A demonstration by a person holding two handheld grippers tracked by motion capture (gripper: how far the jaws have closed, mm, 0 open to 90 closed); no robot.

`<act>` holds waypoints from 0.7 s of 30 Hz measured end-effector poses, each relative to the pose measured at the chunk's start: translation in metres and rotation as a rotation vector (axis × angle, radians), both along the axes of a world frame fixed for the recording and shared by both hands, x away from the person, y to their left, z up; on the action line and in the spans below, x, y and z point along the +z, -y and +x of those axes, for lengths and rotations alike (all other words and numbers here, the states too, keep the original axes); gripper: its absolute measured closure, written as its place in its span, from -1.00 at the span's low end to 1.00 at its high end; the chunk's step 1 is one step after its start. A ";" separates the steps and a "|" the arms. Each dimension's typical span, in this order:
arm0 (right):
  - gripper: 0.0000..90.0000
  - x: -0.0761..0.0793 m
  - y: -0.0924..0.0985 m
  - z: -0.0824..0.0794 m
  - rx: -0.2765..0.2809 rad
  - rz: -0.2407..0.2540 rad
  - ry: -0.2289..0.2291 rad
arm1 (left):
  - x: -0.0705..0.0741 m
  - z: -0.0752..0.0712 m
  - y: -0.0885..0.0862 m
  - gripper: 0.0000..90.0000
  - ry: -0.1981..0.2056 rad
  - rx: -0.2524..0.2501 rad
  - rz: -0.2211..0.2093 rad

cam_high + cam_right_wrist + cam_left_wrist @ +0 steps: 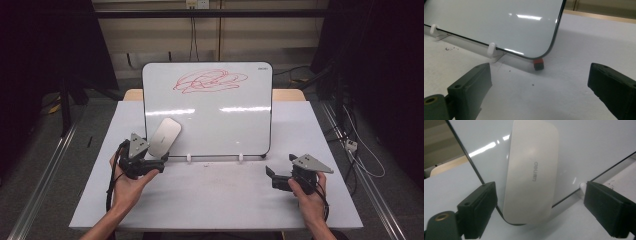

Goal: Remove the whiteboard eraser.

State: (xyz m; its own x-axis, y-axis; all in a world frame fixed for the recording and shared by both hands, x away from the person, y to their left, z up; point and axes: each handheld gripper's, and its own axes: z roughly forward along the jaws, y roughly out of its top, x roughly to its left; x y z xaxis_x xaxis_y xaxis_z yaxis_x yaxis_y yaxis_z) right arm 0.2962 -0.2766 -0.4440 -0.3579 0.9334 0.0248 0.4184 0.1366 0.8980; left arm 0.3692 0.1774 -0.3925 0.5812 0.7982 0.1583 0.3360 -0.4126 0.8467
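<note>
A whiteboard stands tilted on the table with a red scribble near its top. A white oblong eraser rests slanted against the board's lower left corner. My left gripper sits just below it. In the left gripper view the eraser, marked "deli", lies ahead between the jaws of the left gripper; the jaws stand apart from its sides and the gripper is open. My right gripper hovers open over the table at the right, and nothing lies between the jaws of the right gripper.
The board rests in two white clips on the pale table. A small red and black block sits under the board's lower right corner. Dark floor, rails and cables surround the table.
</note>
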 end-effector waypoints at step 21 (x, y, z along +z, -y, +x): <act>-0.89 0.000 -0.002 0.001 0.003 -0.002 -0.005 | -0.004 0.026 0.027 -0.56 0.040 0.022 0.126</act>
State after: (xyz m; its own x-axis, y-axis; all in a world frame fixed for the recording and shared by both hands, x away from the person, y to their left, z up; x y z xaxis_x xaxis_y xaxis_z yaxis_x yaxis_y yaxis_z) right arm 0.2972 -0.2750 -0.4443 -0.3607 0.9323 0.0249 0.4221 0.1393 0.8958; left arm 0.3957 0.1503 -0.3965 0.5551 0.7830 0.2806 0.3134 -0.5094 0.8014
